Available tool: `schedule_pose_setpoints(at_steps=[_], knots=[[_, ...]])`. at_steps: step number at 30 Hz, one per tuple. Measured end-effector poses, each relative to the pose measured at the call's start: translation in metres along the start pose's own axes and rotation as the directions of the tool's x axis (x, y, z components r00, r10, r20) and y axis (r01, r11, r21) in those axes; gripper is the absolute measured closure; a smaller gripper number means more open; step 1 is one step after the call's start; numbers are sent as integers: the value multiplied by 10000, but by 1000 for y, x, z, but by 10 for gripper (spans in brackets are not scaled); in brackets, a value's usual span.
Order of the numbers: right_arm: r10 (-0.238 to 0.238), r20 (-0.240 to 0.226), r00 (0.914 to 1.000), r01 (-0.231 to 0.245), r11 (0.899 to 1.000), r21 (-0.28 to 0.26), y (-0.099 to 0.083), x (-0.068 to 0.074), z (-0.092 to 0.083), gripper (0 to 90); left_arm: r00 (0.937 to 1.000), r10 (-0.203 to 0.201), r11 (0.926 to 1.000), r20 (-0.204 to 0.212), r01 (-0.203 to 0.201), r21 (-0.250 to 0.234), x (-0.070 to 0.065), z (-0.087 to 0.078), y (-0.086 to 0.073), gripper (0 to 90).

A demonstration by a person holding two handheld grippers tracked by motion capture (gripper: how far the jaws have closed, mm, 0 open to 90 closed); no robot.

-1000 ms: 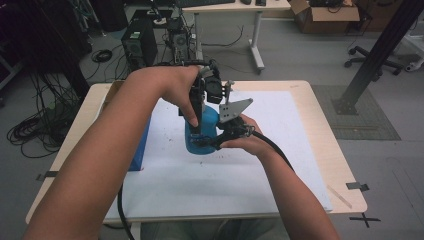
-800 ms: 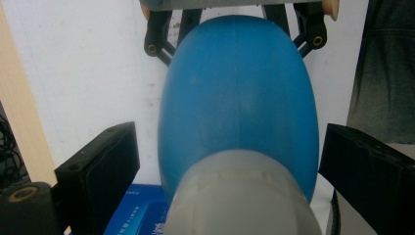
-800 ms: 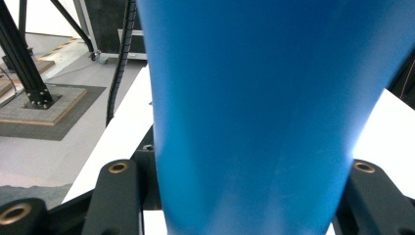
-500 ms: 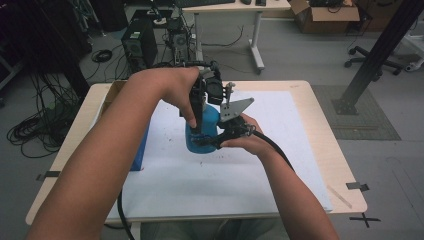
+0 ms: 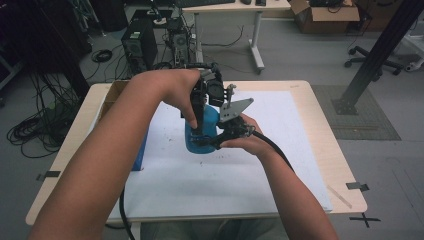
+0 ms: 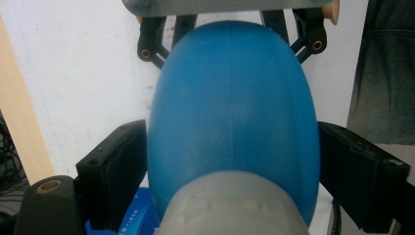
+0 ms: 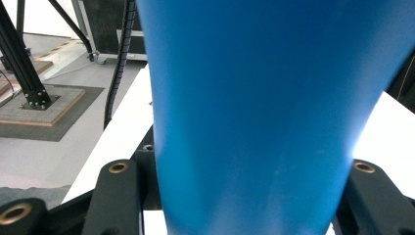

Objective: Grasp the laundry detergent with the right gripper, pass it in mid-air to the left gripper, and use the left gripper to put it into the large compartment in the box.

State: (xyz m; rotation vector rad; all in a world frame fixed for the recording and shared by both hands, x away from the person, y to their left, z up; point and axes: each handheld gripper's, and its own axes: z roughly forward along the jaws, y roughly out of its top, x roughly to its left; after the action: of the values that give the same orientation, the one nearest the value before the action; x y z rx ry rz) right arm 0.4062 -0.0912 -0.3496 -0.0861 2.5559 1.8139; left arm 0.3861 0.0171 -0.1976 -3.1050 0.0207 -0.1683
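bottle (image 5: 201, 135) upright mid-worktop (image 5: 320, 150) on the mat (image 5: 280, 125), left tongs (image 5: 198, 131) over the bottle from above, right tongs (image 5: 212, 143) at its right side, box (image 5: 139, 152) left of the bottle

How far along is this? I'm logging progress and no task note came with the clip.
Done: both grippers are on the blue bottle, which stands on the white mat. In hand: the left gripper comes from above, jaws against the body behind the grey cap; the right gripper clamps the lower body. Left: the cap looks still on; whether opening is intended, I cannot tell.
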Motion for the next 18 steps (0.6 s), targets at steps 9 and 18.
schedule_pose_setpoints(at_steps=[9,18], knots=[[15,8,10000,-15,10000,-11,0,0,1,442,10000,36,10000,58,-36,16,0,1,0,225],[8,41,10000,-8,10000,-19,0,1,1,442,9999,90,9999,130,-91,45,-1,2,2,279]])
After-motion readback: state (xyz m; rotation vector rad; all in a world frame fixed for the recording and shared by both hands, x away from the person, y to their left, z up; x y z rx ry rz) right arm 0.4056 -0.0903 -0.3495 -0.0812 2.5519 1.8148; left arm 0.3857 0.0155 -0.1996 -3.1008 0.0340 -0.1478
